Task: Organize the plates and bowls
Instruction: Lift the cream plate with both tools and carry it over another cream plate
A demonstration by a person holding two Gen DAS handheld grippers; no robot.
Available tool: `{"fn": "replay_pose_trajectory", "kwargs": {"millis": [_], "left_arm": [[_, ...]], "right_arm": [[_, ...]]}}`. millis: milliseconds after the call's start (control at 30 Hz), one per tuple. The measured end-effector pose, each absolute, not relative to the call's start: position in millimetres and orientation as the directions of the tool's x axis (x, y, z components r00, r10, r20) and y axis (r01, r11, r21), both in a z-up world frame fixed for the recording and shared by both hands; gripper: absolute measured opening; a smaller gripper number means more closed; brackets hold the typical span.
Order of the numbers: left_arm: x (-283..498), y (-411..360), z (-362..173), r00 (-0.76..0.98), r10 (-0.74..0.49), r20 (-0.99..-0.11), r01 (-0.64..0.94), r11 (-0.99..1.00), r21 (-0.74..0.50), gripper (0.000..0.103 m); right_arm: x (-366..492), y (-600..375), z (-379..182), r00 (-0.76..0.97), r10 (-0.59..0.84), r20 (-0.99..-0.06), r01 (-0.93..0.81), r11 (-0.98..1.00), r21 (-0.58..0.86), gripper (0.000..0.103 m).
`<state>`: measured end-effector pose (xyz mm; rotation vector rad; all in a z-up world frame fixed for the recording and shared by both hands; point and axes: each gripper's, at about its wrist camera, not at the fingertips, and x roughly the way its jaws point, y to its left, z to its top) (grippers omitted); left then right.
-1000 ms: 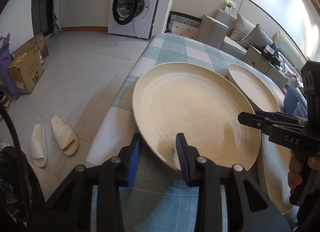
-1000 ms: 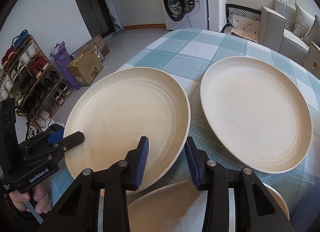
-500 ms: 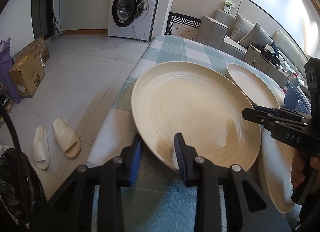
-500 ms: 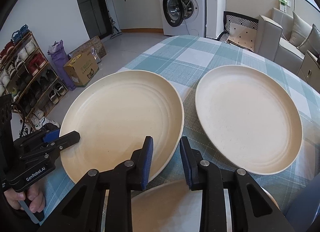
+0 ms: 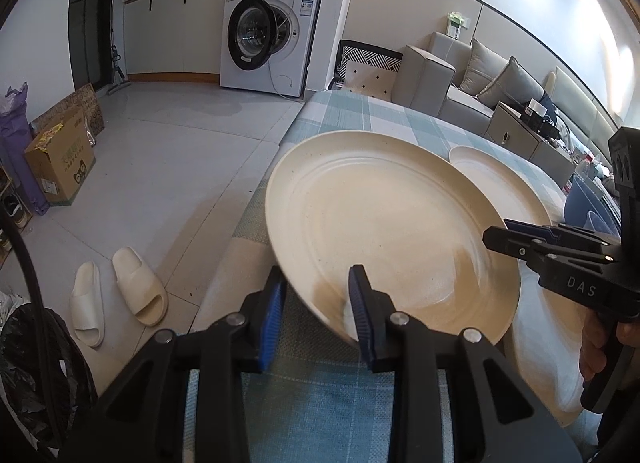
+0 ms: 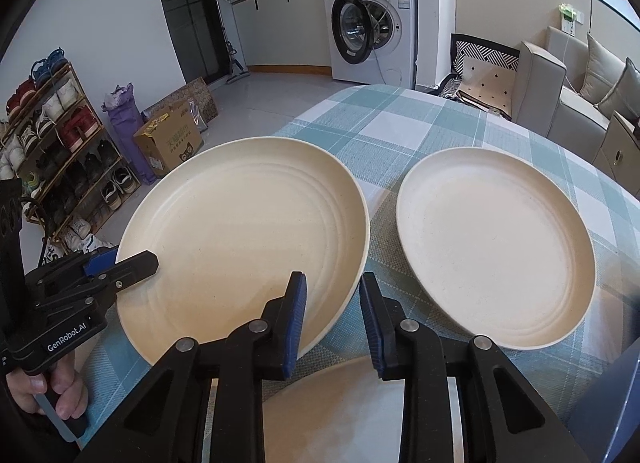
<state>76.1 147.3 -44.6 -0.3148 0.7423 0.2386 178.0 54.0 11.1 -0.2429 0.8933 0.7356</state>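
1. Left wrist view: the left gripper point(image 5: 318, 303) clamps the near rim of a large cream plate point(image 5: 384, 231), one blue pad under the rim and one on the plate's inner face. The plate is tilted, its near edge lifted clear of the teal checked tablecloth point(image 5: 320, 403). From the right edge of the frame the right gripper point(image 5: 516, 239) pinches the same plate's opposite rim, a hand point(image 5: 596, 343) wrapped round its handle. A second cream plate point(image 5: 508, 183) lies flat on the cloth beyond the held one, and a third plate point(image 5: 552, 355) lies partly under its right side. On the tiled floor, a pair of white slippers point(image 5: 116, 295) sits beside the table, with a cardboard box point(image 5: 60, 167) and a washing machine point(image 5: 268, 35) farther off.

2. Right wrist view: the right gripper point(image 6: 334, 319) is closed on the near right rim of the held plate point(image 6: 240, 235), the rim caught between its blue pads. The left gripper point(image 6: 120, 263) grips the plate's left rim, fingers point(image 6: 60, 391) of a hand on its trigger. The second plate point(image 6: 492, 251) rests flat on the cloth just beside the held one, not touching it. The third plate point(image 6: 360, 415) lies directly below the gripper. A shoe rack point(image 6: 52, 143) stands against the wall at left.
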Motion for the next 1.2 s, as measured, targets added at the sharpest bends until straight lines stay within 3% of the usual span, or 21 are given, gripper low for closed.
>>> {"fn": "replay_pose_trajectory", "kwargs": {"millis": [1200], "left_arm": [[60.2, 97.6, 5.0, 0.778, 0.033, -0.627, -0.191, 0.964, -0.186, 0.031]], "right_arm": [[120.2, -30.3, 74.2, 0.497, 0.487, -0.718, -0.578, 0.803, 0.144, 0.028]]}}
